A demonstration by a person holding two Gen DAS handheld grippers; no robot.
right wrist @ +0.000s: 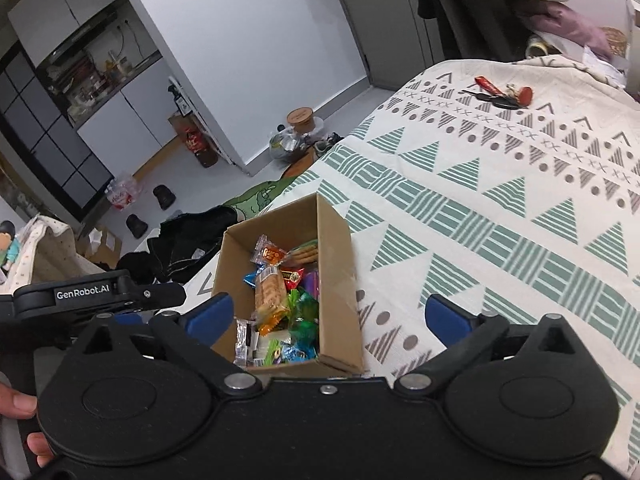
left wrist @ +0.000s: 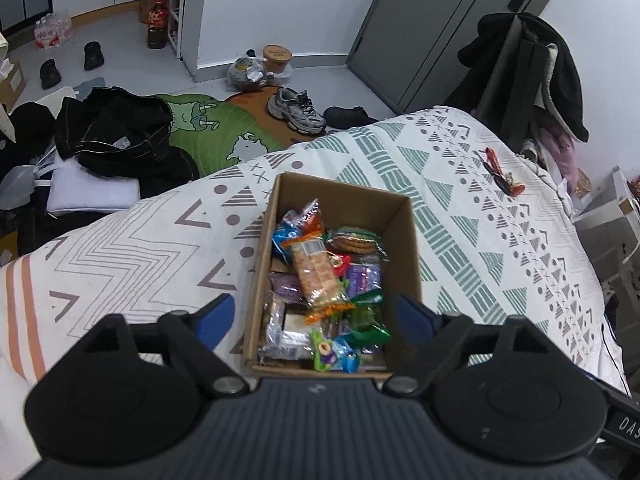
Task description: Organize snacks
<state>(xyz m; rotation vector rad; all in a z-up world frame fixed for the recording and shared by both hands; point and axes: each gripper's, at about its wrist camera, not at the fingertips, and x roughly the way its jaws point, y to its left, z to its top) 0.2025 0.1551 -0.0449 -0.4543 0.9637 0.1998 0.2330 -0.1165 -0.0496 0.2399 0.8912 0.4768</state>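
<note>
An open cardboard box (left wrist: 400,240) is set on a bed covered by a patterned bedspread (left wrist: 500,220), near the bed's edge. The box is filled with wrapped snacks: a long cracker packet (left wrist: 318,276) is laid on top, a round biscuit pack (left wrist: 354,242) is seen toward the far end, and green-wrapped sweets (left wrist: 366,320) are gathered nearer the camera. The left hand-held gripper (left wrist: 316,312) is held above the box's near end with its blue-padded jaws spread wide and nothing clasped between them. The right hand-held gripper (right wrist: 328,312) is likewise spread wide and empty, the box's near right corner being framed between its fingers. A bunch of keys (right wrist: 504,94) is left farther along the bed.
</note>
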